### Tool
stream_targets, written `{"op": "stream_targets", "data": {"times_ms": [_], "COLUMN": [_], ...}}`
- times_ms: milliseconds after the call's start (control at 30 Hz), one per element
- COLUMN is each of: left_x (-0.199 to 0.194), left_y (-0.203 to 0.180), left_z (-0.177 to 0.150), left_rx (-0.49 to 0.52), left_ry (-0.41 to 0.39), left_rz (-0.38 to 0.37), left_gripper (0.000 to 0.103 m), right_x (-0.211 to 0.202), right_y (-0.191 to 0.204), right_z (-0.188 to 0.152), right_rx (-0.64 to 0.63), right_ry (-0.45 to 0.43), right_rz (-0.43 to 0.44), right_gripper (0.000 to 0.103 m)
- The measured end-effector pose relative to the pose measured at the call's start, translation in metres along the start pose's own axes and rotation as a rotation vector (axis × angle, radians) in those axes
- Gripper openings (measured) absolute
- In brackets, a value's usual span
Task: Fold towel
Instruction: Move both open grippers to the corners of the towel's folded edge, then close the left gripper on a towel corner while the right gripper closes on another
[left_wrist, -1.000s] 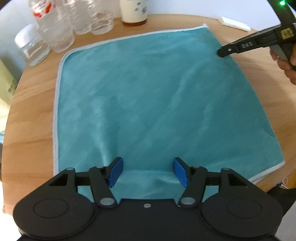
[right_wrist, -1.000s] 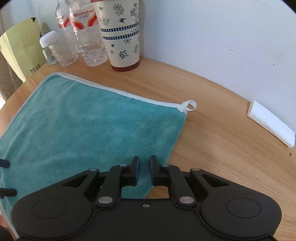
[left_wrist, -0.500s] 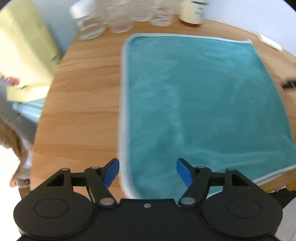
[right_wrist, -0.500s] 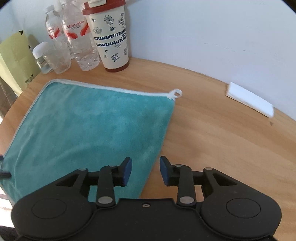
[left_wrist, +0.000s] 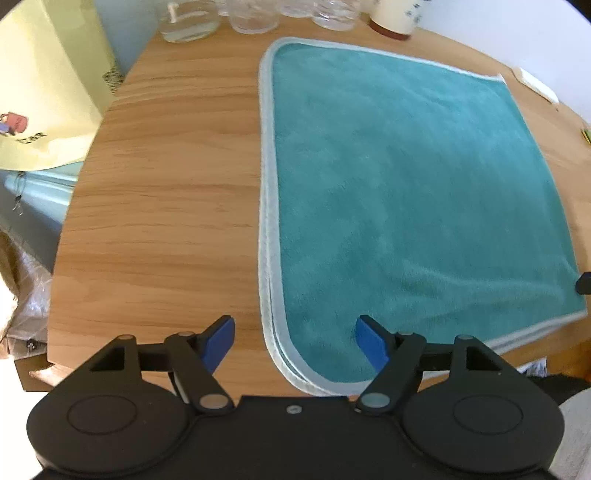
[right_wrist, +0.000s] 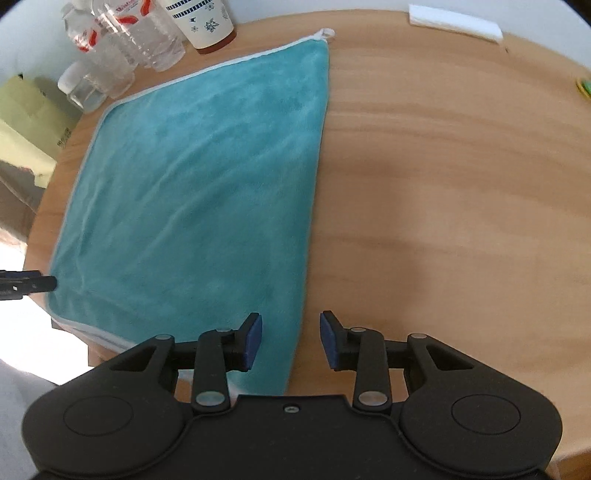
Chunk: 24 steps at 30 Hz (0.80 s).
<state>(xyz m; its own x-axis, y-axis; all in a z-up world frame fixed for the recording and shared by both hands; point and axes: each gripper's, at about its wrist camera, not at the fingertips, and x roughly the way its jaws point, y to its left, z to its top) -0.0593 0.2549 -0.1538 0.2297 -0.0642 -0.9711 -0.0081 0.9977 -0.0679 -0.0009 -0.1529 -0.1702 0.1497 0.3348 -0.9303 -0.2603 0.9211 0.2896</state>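
A teal towel (left_wrist: 406, 192) lies flat on the round wooden surface (left_wrist: 166, 192), filling the centre and right of the left wrist view and the left half of the right wrist view; its pale hem shows two layers along the left edge and near corner, so it looks doubled over. The left tongs (left_wrist: 294, 341) sit at the bottom of their frame, pointing steeply down over the towel's near left corner: the jaws stand wide apart and have just been opening further, the left blue pad (left_wrist: 218, 338) over bare wood, the other over the cloth, with the hem running between them and neither pad pressing on it. The right tongs (right_wrist: 291, 341) sit at the bottom of their frame over the towel's right edge, jaws about half spread after opening a moment ago, one pad (right_wrist: 253, 341) above the cloth and one above wood, gripping nothing. A hanging loop (right_wrist: 327, 33) sticks out at the towel's far corner. Clear bottles (right_wrist: 122, 48) and a patterned cup (right_wrist: 205, 22) stand at upper left of the right wrist view, a white pad (right_wrist: 456, 22) at upper right, and a yellow bag (left_wrist: 44, 92) at the left of the left wrist view.
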Motion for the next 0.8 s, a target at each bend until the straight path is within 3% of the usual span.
{"op": "stream_targets", "data": {"times_ms": [633, 800], "left_x": [0.001, 0.003], "left_y": [0.01, 0.006], "left_z": [-0.013, -0.013], "left_rx": [0.063, 0.064], "left_ry": [-0.051, -0.056], "left_rz": [-0.078, -0.092], "left_gripper": [0.076, 0.08], "right_x": [0.007, 0.007], "right_y": [0.008, 0.009], "right_z": [-0.038, -0.038], "right_rx": [0.252, 0.251], "right_ry": [-0.067, -0.061], "right_rz": [0.0, -0.002], "right_gripper": [0.04, 0.04]}}
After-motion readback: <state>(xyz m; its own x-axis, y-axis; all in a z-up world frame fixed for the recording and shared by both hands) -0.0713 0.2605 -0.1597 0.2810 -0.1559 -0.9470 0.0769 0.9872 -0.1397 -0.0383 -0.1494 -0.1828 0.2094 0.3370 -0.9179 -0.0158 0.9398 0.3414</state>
